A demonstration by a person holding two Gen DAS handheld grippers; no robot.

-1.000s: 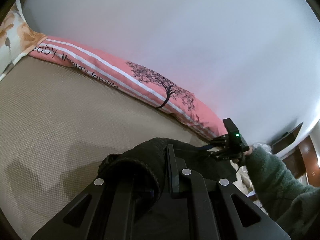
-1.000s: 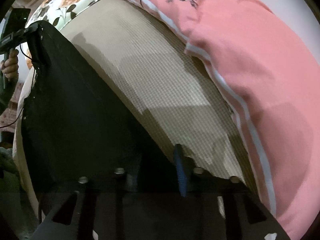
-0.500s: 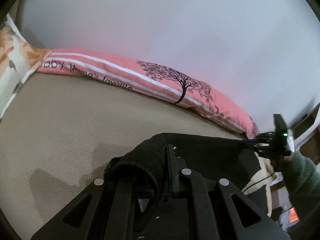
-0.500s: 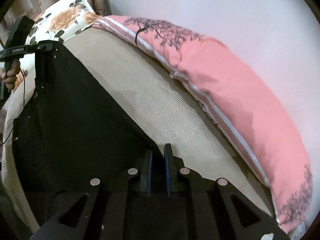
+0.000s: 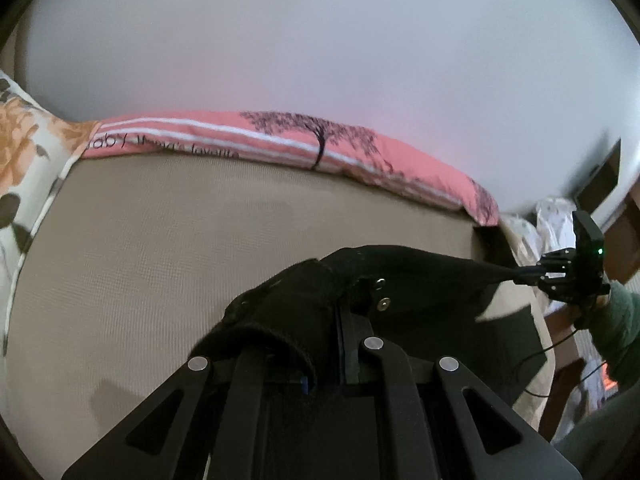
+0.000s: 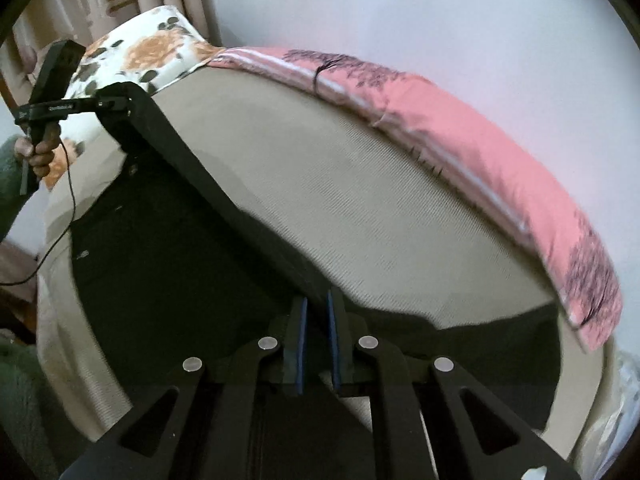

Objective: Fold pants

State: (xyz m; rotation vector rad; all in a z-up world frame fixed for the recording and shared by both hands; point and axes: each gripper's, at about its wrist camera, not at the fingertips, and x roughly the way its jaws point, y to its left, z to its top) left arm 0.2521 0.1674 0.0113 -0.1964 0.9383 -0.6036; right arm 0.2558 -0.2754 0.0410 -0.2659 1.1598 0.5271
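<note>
Black pants hang stretched in the air over the bed, held by the waistband between both grippers. In the left wrist view my left gripper is shut on one bunched waistband end, beside two metal snaps; cloth hides its left finger. The band runs taut to my right gripper at the far right, held by a hand in a green sleeve. In the right wrist view my right gripper is shut on the band's edge between its blue pads. My left gripper holds the far corner at the upper left.
The bed carries a beige woven mat. A long pink pillow with a tree print lies along the white wall, with a floral pillow at the head end. Dark wooden furniture stands past the bed's right end. A thin cable dangles from the left gripper.
Both grippers have risen and drawn apart, lifting the pants off the mat and pulling the waistband taut. The right gripper's jaws have closed tight on the band's edge.
</note>
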